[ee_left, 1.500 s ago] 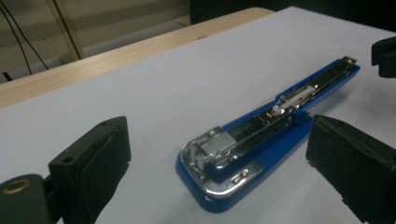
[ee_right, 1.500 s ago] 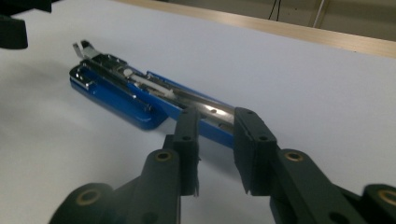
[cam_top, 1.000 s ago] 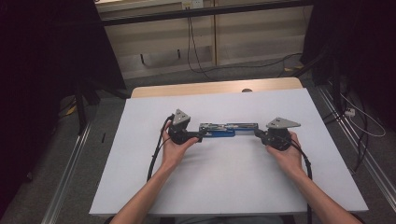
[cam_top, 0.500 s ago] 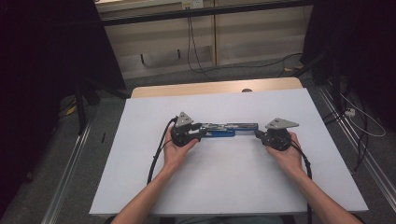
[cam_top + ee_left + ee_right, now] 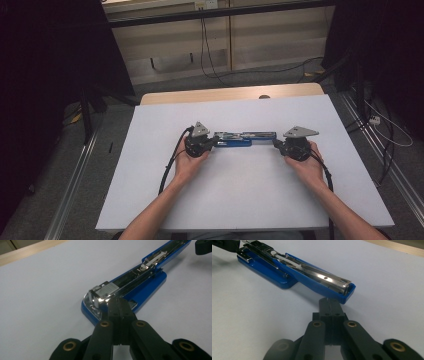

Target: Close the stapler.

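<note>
A blue stapler [image 5: 240, 138] lies swung open and flat on the white table top [image 5: 240, 200], its metal staple channel facing up. My left gripper [image 5: 214, 142] is shut, and its joined tips [image 5: 119, 303] rest against the stapler's left end [image 5: 147, 287], beside the chrome head. My right gripper [image 5: 275, 142] is also shut. Its tips [image 5: 331, 302] meet the end of the blue upper arm [image 5: 312, 280] on the right. Neither pair of jaws has anything between them. A hand holds each gripper from the near side.
The white sheet ends in a wooden strip [image 5: 230, 94] at the far edge. Metal rails [image 5: 75, 180] run along both sides of the table, and cables [image 5: 390, 135] lie on the floor to the right. Each gripper trails a black cable [image 5: 170, 165].
My left gripper has slid slightly to the right, closing in on the stapler's left end. The right gripper and the stapler have barely moved.
</note>
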